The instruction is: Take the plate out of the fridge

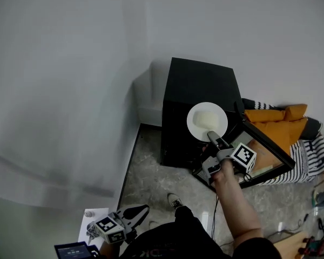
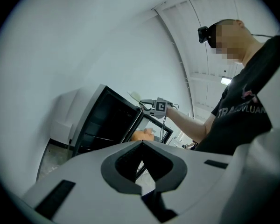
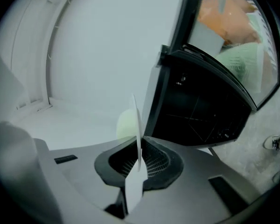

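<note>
Clearly, the plate (image 1: pixel 194 125) is out of the fridge (image 1: pixel 197 82). It hangs in the air in front of the cabinet's upper front edge, touching no shelf, with its face turned up towards the head view. A pale, rounded piece of food (image 1: pixel 207 117) sits on it, which is probably why it is carried about level rather than tipped.

The right gripper (image 1: pixel 211 137) is clamped on the plate's near rim. In the right gripper view the plate (image 3: pixel 136 118) runs edge-on between the two pads, which press it from either side, and the pale food (image 3: pixel 125 125) bulges to one side of it. Gripping only the rim keeps the jaws off the food, but it leaves most of the plate hanging out past the grip, so a sag or twist is the likely risk.

Beside the plate, the fridge's glass door (image 1: pixel 267 147) stands swung wide open to the right, leaving the dark interior (image 3: pixel 200 111) open. The task looks nearly done, though I cannot tell where the plate is meant to go.

The left gripper (image 1: pixel 142 213) is held low and well apart from the fridge, near the person's body. In its own view its jaws (image 2: pixel 141 146) are together at the tips with nothing between them, so it takes no part in carrying. Orange and striped fabric (image 1: pixel 275 120) lies on the floor (image 1: pixel 151 171) behind the door.
</note>
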Tool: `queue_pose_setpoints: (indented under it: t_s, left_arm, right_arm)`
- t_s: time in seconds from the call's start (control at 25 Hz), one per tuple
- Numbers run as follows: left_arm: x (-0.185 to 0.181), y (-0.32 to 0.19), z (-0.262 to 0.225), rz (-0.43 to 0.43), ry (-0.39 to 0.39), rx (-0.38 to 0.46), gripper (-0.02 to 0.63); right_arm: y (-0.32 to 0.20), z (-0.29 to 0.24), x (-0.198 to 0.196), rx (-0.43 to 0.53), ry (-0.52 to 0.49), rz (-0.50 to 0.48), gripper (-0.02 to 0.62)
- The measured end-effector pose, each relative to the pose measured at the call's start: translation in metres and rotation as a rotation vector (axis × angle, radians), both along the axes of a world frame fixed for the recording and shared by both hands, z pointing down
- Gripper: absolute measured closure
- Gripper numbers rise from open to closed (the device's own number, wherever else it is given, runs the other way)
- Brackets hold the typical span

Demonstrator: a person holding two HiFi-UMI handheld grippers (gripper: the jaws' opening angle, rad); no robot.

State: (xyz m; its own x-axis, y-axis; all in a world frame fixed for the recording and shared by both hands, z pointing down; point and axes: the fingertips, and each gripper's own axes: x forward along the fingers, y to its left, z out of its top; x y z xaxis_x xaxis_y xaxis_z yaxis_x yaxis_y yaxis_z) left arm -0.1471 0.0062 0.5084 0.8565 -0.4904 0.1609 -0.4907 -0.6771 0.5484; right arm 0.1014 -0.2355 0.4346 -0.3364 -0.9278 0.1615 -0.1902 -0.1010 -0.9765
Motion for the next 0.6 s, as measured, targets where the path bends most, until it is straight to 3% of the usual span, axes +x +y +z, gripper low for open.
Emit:
queue_pose_setpoints:
  t_s: [0.2, 0.4, 0.6]
  left_arm:
    - [-0.015, 0.001, -0.001, -0.054, 0.013, 0.007, 0.606]
    - [-0.031, -0.002, -0.004, -0.127, 0.037, 0.004, 0.606]
    - [-0.045, -0.009, -0.006, -0.196, 0.014, 0.002, 0.606]
  right_arm:
    - [-0.071, -0.021, 0.019, -0.02, 0.045, 0.069, 0.569]
    - [-0.137, -0.02, 0.029, -0.098, 0.074, 0.134, 0.569]
    - [-0.178, -0.006, 0.034, -0.174, 0.064, 0.181, 0.569]
